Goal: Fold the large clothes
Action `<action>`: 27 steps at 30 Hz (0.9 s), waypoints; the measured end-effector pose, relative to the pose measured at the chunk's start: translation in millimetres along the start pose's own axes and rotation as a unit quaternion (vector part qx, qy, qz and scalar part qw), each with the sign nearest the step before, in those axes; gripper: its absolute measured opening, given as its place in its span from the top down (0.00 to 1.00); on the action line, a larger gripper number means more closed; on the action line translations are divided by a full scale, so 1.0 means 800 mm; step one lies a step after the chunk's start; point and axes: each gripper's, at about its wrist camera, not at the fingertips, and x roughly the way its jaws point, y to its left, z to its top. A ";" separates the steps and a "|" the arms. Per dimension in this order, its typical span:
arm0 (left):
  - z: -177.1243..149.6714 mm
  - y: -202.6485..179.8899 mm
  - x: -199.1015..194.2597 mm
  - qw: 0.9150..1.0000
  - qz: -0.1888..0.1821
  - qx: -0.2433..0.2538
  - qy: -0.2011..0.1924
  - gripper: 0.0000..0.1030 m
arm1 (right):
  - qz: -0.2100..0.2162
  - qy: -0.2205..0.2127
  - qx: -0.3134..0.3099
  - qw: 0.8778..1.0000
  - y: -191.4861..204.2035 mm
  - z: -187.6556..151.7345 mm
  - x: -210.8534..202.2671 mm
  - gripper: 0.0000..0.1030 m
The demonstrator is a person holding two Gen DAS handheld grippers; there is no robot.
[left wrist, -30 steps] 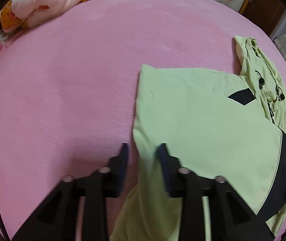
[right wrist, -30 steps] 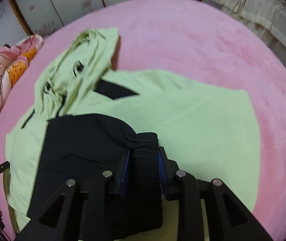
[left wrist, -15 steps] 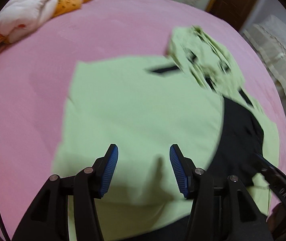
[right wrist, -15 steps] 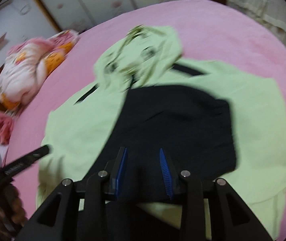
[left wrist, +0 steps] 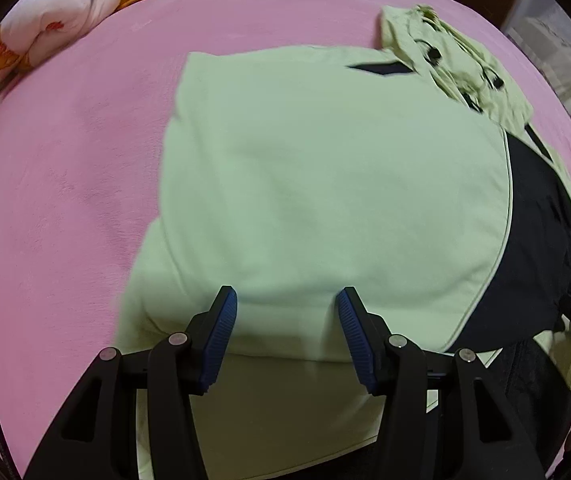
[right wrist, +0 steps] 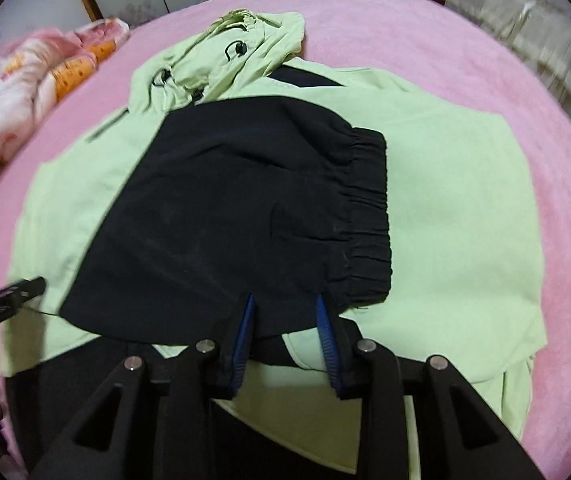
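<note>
**Operator:** Where does the garment lie, and what is the step in hand?

**Instructor:** The pink plush bed cover (left wrist: 65,160) carries the lime-green jacket (left wrist: 325,180), spread flat near its middle, hood (right wrist: 237,52) at the far end. The step is folding the sleeves across the body. The black sleeve (right wrist: 225,208) already lies over the green panel, its cuff (right wrist: 365,216) pointing to the right in the right wrist view.

**Operator:** How is it done well?

**Instructor:** Lay the sleeve flat within the body outline. Keep its long edge parallel to the jacket's side. Release only once the cloth rests on the panel, then smooth from the fold outward.

**Operator:** Materials?

**Instructor:** The bed cover is a soft, napped pile; thin cloth tends to cling to it rather than slide. The jacket is a smooth, thin woven shell that creases readily. The cuff is gathered elastic, ribbed and bulkier than the rest.

**Operator:** Jaw states?

**Instructor:** The left gripper (left wrist: 285,320) hovers over the green panel with jaws apart, nothing between the ribbed blue pads. The right gripper (right wrist: 285,320) has jaws closing; the black sleeve edge fills the gap and appears pinched, though blur limits certainty.
</note>
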 end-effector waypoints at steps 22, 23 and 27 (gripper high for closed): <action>0.112 -0.014 0.040 0.999 0.015 0.000 -0.044 0.47 | -0.028 -0.043 0.018 0.999 0.013 0.115 0.061 0.68; 0.109 -0.011 0.038 0.999 0.020 0.002 -0.042 0.47 | -0.020 -0.039 0.026 0.999 0.002 0.111 0.058 0.69; 0.101 -0.008 0.029 0.999 0.032 -0.001 -0.030 0.47 | 0.004 -0.027 0.045 0.999 -0.022 0.095 0.034 0.68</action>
